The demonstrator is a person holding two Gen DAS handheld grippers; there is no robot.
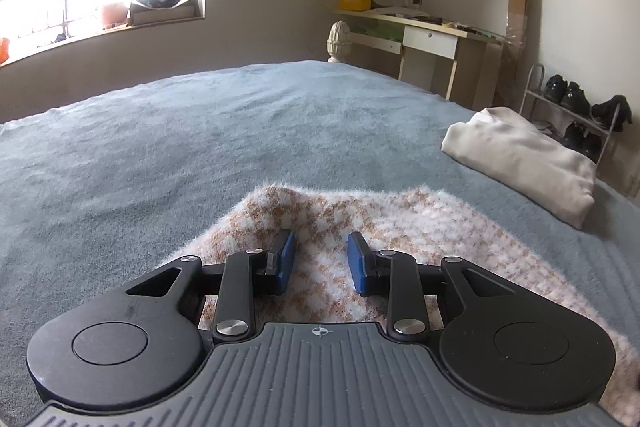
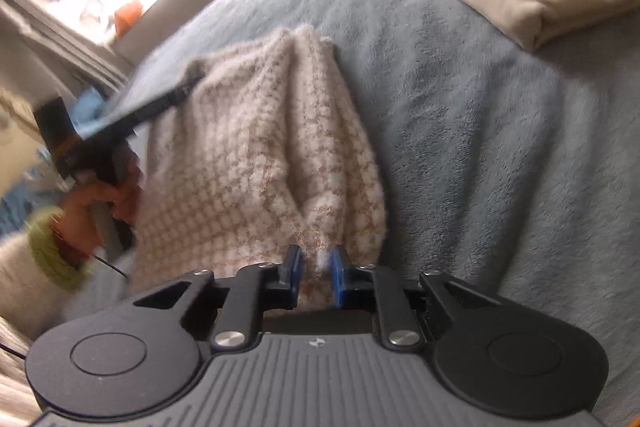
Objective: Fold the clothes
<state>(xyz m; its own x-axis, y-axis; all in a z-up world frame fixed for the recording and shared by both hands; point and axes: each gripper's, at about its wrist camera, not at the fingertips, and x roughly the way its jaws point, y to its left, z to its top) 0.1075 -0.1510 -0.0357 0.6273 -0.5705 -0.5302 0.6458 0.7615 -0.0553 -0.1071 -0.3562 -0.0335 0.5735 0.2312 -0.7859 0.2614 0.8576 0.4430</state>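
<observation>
A fuzzy white-and-tan checked sweater [image 2: 256,155] lies on the bed [image 1: 200,147], which is covered by a grey-blue fleece blanket, with its near part toward the person's edge of the bed. The right tool [image 2: 316,273] has its blue pads drawn close together on a tuft of the sweater's near edge, pinching the knit between them. The left tool [image 1: 320,259] hovers over the sweater's other side with its pads part-way open (a clear gap shows between them), and nothing is gripped there; the knit lies beneath it. In the right wrist view, a hand [image 2: 100,203] in a fluffy sleeve with a green cuff holds that left tool's handle. A folded beige garment [image 1: 524,163] rests toward the bed's far right edge, well apart from the sweater.
</observation>
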